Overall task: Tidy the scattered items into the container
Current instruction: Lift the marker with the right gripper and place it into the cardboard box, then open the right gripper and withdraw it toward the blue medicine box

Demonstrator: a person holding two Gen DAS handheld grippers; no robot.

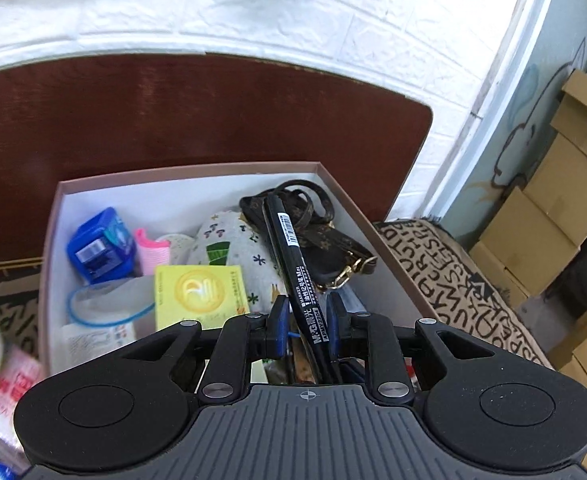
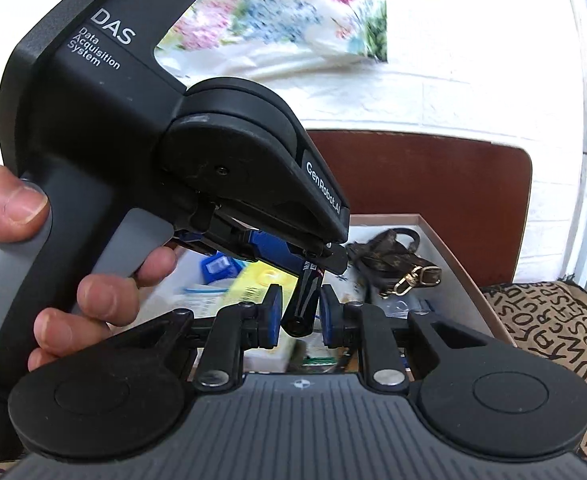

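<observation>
Black marker (image 1: 293, 264) hangs over the open box (image 1: 197, 171), pinched in the left gripper (image 1: 304, 314); its butt end sits between the right gripper (image 2: 300, 316) pads too, contact unclear. Drop-off step, I'd say: next the jaws part above the clutter inside

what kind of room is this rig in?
Probably a home room doubling as storage, not a lab. Cues: white brick-pattern wall, letter-print fabric cover under the box of household bits, and stacked cardboard cartons at the side.
</observation>
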